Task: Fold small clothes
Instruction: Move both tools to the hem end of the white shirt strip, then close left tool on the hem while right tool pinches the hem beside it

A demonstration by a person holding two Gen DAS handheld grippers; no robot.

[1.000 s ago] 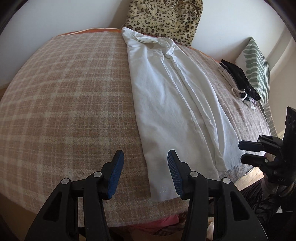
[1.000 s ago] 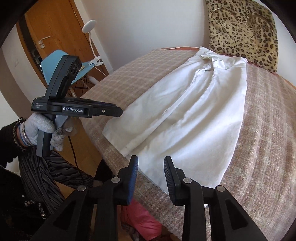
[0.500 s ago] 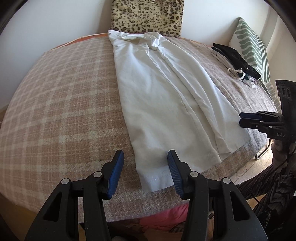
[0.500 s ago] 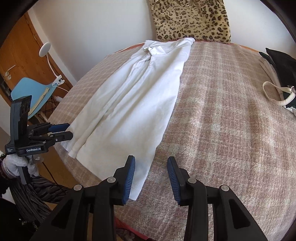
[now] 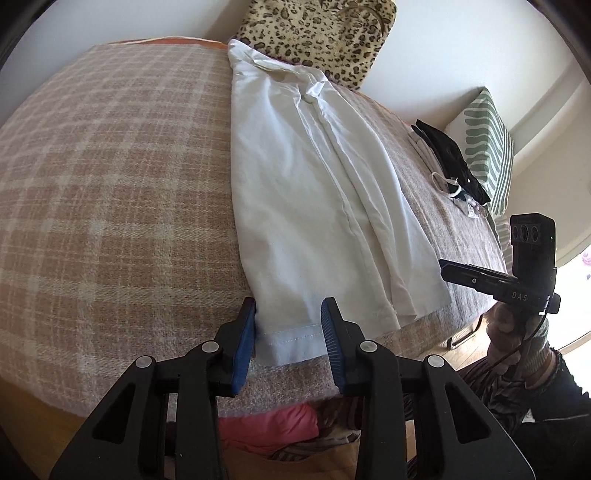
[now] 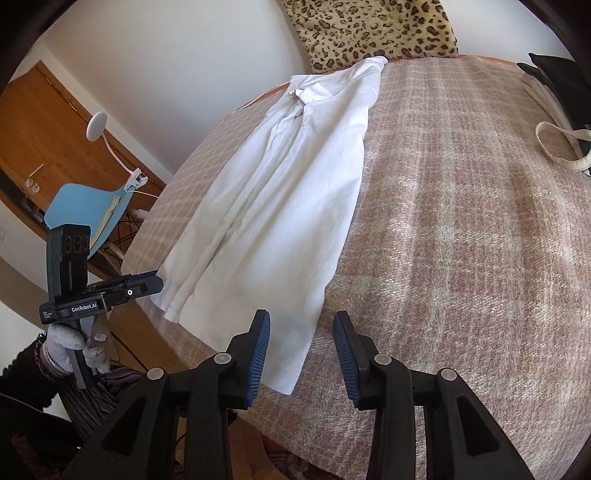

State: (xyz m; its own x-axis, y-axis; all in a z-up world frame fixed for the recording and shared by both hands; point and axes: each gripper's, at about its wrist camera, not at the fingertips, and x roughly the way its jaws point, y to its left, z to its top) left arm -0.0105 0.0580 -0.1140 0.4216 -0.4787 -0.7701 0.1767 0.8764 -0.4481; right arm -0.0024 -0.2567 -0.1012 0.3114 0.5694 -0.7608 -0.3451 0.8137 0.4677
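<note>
At the near edge of the bed [image 5: 110, 192], a white shirt [image 5: 314, 206] lies lengthwise on the checked blanket, collar toward the leopard-print cushion [image 5: 317, 33], sides already folded in to a long strip. Left claw [image 5: 288, 332] straddles the near hem corner; its jaws have just been closing but stand partly apart, pads not yet pressing the cloth. Right claw [image 6: 301, 354] hovers over the other hem corner, jaws partly apart, nothing held.

Step, as I judge it: taking both hem corners for the lengthwise fold. Next move calls for both claws to pinch the hem, then carry it up toward the collar.

Room: dark clothes and a striped pillow [image 5: 487, 147] far right; wooden door [image 6: 48, 129], blue chair [image 6: 85, 206], white walls
</note>
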